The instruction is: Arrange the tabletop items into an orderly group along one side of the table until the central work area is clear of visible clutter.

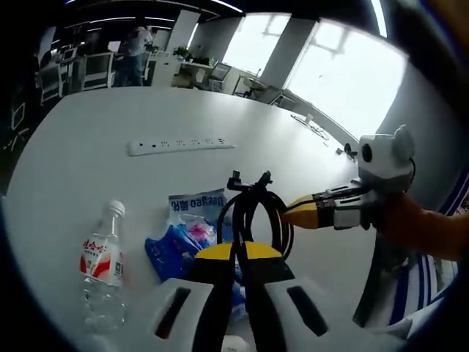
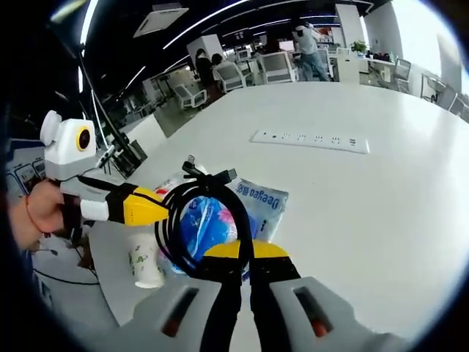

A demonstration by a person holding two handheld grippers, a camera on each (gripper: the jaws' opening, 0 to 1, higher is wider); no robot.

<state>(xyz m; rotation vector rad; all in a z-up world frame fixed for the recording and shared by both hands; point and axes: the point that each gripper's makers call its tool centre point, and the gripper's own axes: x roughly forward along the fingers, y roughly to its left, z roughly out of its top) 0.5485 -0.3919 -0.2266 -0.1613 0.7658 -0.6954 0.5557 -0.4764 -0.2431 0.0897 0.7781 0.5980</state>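
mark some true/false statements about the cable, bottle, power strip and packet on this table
1. Both grippers are shut on the black cable. True: the left gripper and right gripper each pinch the coil.
2. The water bottle lies on its side. False: it stands upright.
3. The power strip lies on the white table, apart from the other items. True.
4. The blue packet sits on top of the cable. False: it lies on the table under the raised coil.
5. The paper cup is stacked on the bottle. False: it stands alone near the table edge.
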